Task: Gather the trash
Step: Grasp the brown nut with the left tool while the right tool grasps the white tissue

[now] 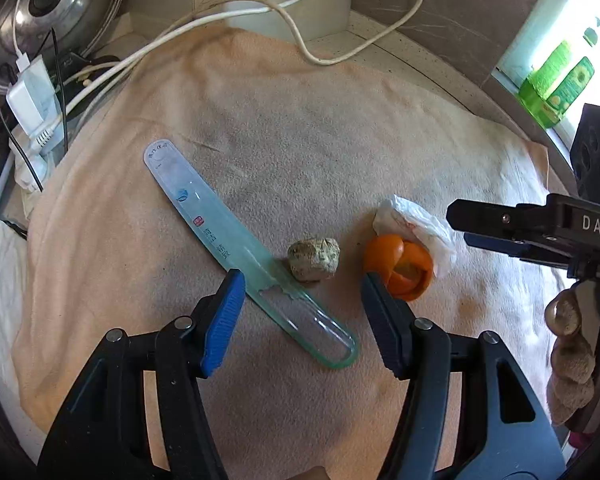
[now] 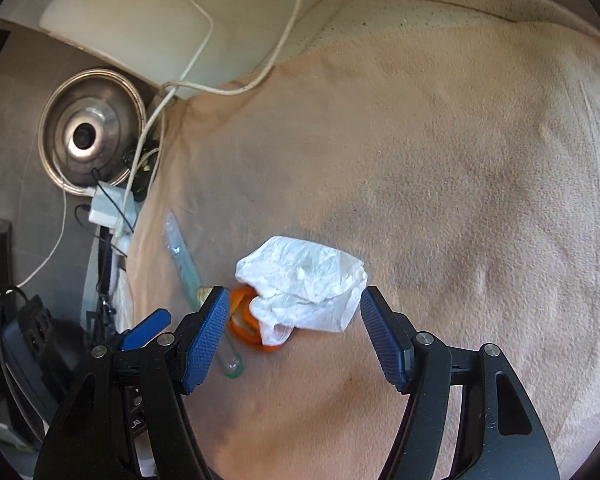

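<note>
Two close, steeply downward wrist views, both sharing the orange peel [image 1: 400, 268] and tissue [image 2: 304, 288].

On the towel [image 1: 260, 128], the lump [image 1: 314, 259] lies centre; the wrapper [image 1: 236, 240] touches it at nine o'clock, peel [image 1: 400, 268] at three, tissue [image 1: 416, 220] behind the peel.

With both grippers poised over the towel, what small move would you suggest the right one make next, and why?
Probably lower the right gripper a little further and close on the crumpled white tissue. Its jaws stand open with the tissue framed between them, nothing yet gripped. The tissue lies on top of the orange peel, so it likely has to go first.
</note>
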Action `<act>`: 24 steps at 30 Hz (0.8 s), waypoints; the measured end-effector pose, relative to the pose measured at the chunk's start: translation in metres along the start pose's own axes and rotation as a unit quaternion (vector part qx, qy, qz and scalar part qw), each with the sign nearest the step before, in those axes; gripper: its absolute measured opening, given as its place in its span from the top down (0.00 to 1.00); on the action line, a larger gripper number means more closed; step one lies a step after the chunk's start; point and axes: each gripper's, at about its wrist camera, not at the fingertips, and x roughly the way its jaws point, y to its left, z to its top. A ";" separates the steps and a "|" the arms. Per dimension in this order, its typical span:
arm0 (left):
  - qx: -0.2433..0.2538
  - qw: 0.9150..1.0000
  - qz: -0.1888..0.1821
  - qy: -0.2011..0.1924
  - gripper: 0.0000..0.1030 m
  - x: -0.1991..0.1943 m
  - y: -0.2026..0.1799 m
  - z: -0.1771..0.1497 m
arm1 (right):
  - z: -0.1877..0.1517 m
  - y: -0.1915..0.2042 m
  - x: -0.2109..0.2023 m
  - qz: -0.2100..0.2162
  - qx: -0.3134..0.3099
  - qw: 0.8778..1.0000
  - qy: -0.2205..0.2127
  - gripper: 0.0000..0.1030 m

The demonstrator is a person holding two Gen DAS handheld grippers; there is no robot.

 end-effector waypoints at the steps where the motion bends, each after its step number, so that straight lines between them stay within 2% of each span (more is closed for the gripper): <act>1: -0.004 1.000 -0.001 0.001 0.40 0.002 0.000 0.001 | 0.001 0.000 0.002 0.000 0.002 1.000 0.001 0.35; 3: -0.009 1.000 -0.002 0.004 0.45 0.005 0.001 0.003 | 0.003 0.000 0.006 0.000 0.004 1.000 0.003 0.35; 14: -0.018 1.000 0.000 0.012 0.49 0.018 0.002 0.010 | 0.009 0.002 0.027 -0.012 0.015 1.000 0.014 0.39; 17: -0.014 1.000 0.002 0.015 0.61 0.021 -0.001 0.012 | 0.010 0.007 0.029 -0.021 0.006 1.000 0.011 0.39; 19: -0.009 1.000 0.004 0.017 0.67 0.023 -0.003 0.013 | 0.010 0.011 0.031 -0.036 -0.005 0.999 0.010 0.45; 24: -0.008 1.000 0.001 0.010 0.71 0.026 -0.007 0.009 | 0.009 0.012 0.033 -0.070 -0.025 0.997 0.003 0.78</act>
